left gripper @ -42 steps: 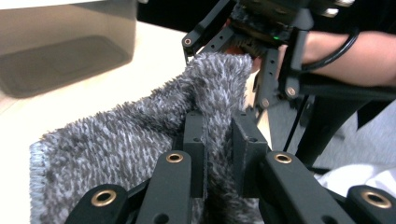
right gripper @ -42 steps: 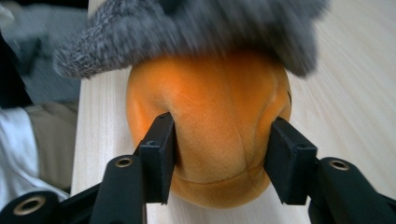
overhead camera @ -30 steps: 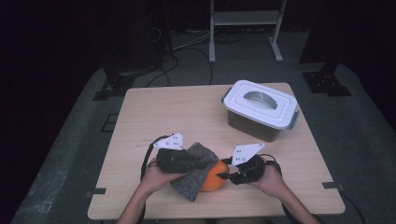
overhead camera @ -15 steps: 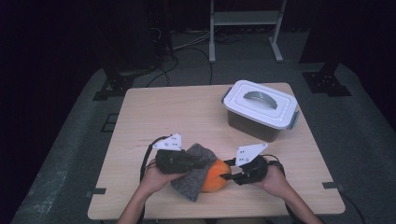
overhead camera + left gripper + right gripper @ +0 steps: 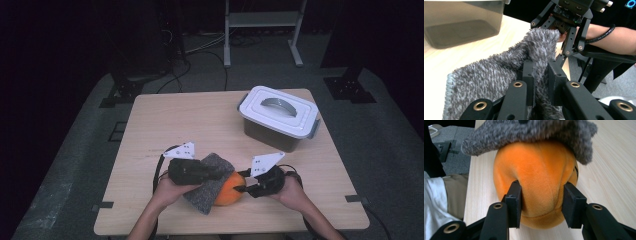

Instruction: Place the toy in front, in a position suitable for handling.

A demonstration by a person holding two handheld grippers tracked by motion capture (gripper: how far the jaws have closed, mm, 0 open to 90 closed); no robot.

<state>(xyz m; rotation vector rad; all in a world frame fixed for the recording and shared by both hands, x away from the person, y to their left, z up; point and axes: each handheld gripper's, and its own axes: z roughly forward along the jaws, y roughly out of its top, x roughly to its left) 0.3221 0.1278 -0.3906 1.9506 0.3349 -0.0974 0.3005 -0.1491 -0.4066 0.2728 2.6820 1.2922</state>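
Cloth draped on plush ball at table's near edge (lidded box behind, rightward)

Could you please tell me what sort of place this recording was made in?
Probably a lab or recording studio: a lone wooden table on grey carpet, dark surroundings, loose cables on the floor and a metal stand behind.

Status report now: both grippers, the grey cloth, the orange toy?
Left gripper shut on grey cloth. Right gripper squeezing orange plush toy. Cloth draped over toy. Lidded box well apart.
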